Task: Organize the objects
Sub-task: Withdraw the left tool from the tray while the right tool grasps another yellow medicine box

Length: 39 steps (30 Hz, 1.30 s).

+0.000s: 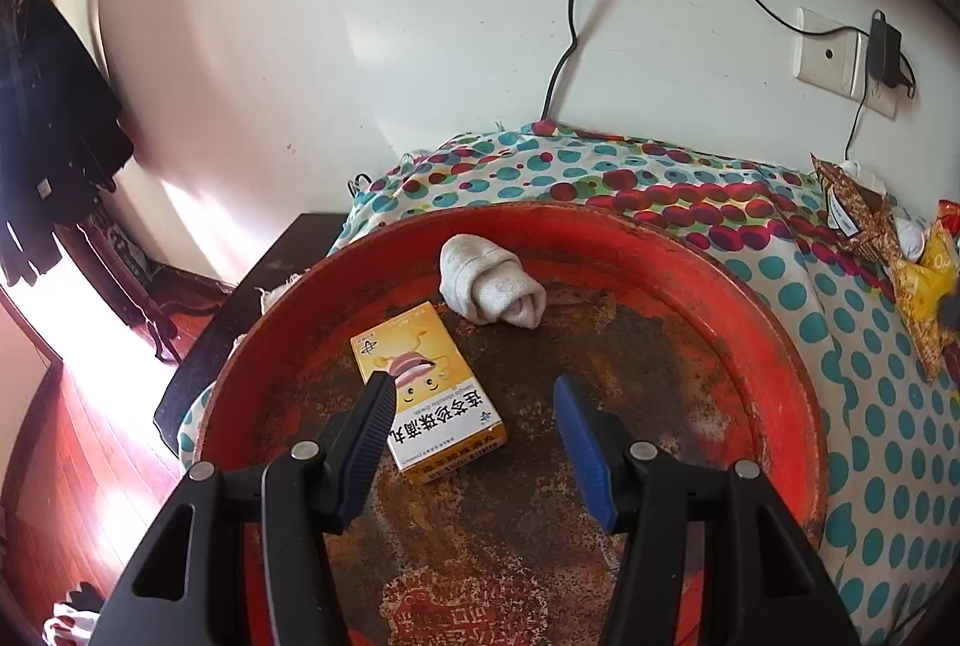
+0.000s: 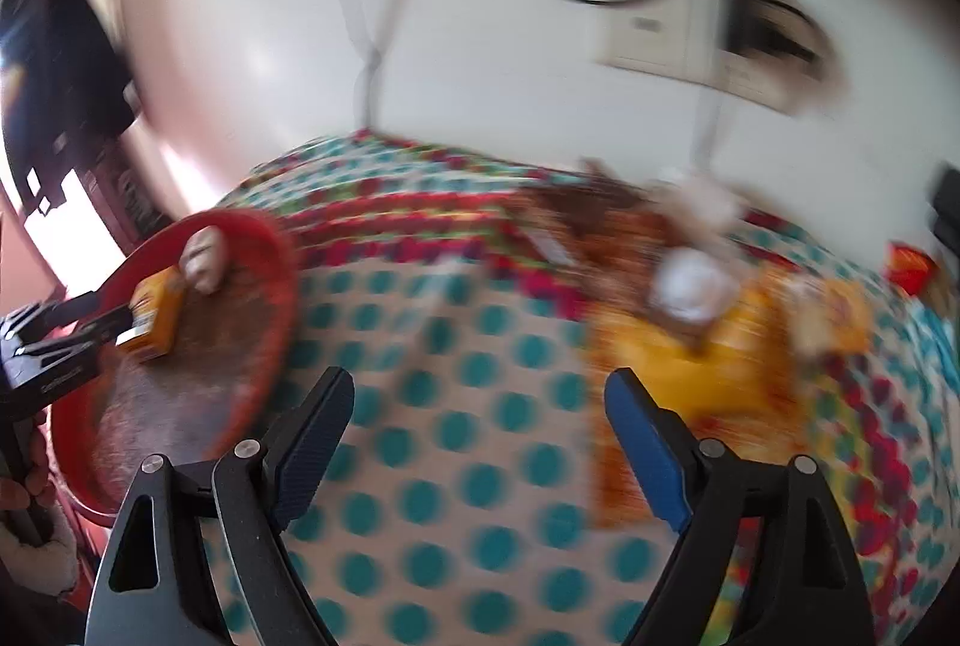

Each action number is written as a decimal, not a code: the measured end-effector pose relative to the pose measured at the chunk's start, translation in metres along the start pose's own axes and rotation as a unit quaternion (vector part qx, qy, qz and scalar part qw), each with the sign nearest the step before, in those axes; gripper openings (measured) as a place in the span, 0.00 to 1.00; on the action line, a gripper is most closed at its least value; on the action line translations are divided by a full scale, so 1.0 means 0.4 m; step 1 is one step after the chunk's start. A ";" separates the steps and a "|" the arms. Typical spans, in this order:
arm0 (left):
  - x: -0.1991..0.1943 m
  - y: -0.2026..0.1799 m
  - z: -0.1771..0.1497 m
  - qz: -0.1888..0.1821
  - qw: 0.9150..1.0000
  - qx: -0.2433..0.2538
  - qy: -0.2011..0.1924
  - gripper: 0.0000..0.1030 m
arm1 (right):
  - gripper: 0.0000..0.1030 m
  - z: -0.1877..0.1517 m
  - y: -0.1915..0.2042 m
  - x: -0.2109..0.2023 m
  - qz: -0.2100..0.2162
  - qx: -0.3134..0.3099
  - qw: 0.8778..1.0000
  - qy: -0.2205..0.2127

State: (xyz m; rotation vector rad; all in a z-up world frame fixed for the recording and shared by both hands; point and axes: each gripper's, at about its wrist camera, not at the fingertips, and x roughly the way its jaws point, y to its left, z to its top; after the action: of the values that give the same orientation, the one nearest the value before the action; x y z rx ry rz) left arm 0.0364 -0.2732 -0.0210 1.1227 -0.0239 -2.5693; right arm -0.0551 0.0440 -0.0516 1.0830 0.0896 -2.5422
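A round red tray (image 1: 774,322) with a rusty bottom lies on the polka-dot cloth. In it lie a yellow medicine box (image 1: 429,388) and a rolled white sock (image 1: 492,289). My left gripper (image 1: 474,394) is open and empty just above the tray, its left finger beside the box. In the blurred right wrist view, my right gripper (image 2: 480,394) is open and empty over the cloth, between the tray (image 2: 270,250) at left and a pile at right with a yellow packet (image 2: 690,364) and a white ball-like thing (image 2: 690,286). The box (image 2: 157,313) and sock (image 2: 204,256) show there too.
The polka-dot cloth (image 1: 888,442) covers the table. Brown and yellow wrappers (image 1: 918,274) lie at its right. Wall sockets with a plugged charger (image 1: 882,45) and cables hang behind. A dark side table (image 1: 240,310) and red wooden floor are at left.
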 end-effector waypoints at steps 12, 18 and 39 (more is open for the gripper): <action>-0.029 -0.059 -0.008 -0.008 0.999 0.029 -0.013 0.55 | 0.92 -0.010 -0.426 -0.050 -0.093 0.178 0.980 0.001; -0.046 -0.105 -0.011 -0.024 0.998 0.050 -0.023 0.55 | 0.92 -0.010 -0.526 0.020 -0.076 0.265 0.961 0.025; -0.063 -0.206 0.040 -0.071 0.995 0.068 -0.001 0.55 | 0.66 0.118 -0.542 0.231 -0.063 0.304 0.948 0.071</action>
State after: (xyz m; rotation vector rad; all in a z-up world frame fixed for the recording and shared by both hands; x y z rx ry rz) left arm 0.0164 -0.1894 -0.0042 1.2113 -0.1241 -2.7299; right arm -0.2247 0.2065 -0.1027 1.5205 -0.6501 -2.6691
